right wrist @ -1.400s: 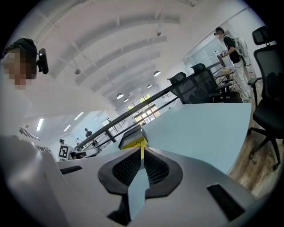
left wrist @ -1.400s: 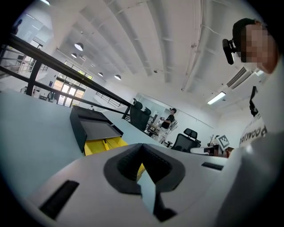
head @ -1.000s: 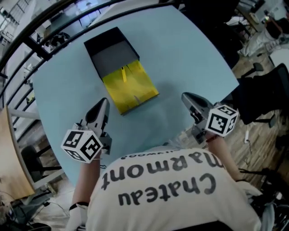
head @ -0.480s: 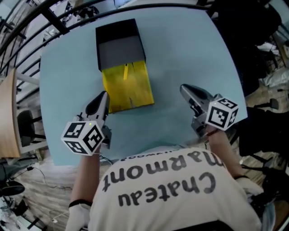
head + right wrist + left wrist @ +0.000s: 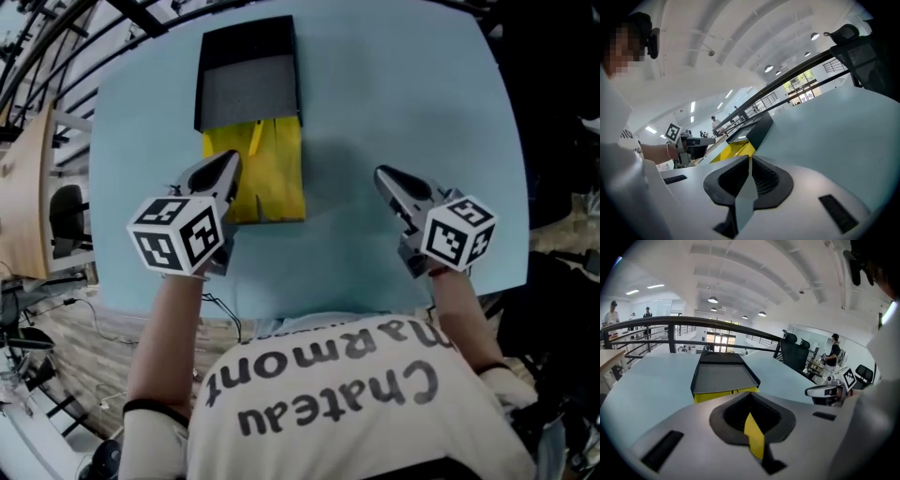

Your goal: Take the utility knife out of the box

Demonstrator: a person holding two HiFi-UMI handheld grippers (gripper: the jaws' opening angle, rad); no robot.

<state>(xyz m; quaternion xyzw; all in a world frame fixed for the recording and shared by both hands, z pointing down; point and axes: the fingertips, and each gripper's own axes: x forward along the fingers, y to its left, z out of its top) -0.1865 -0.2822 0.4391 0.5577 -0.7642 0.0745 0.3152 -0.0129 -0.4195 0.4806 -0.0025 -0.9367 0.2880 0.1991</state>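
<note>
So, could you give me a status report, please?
Both claws shut, empty: left claw by the yellow insert's left edge, right claw clear to its right. Black box open, knife not made out. Nothing in the way.

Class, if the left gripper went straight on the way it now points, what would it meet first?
Probably the yellow part of the box, just ahead of the left gripper; the black tray lies beyond.

one box [image 5: 248, 84], one table [image 5: 403, 103] and two grippers [image 5: 230, 162] [image 5: 382, 175].
</note>
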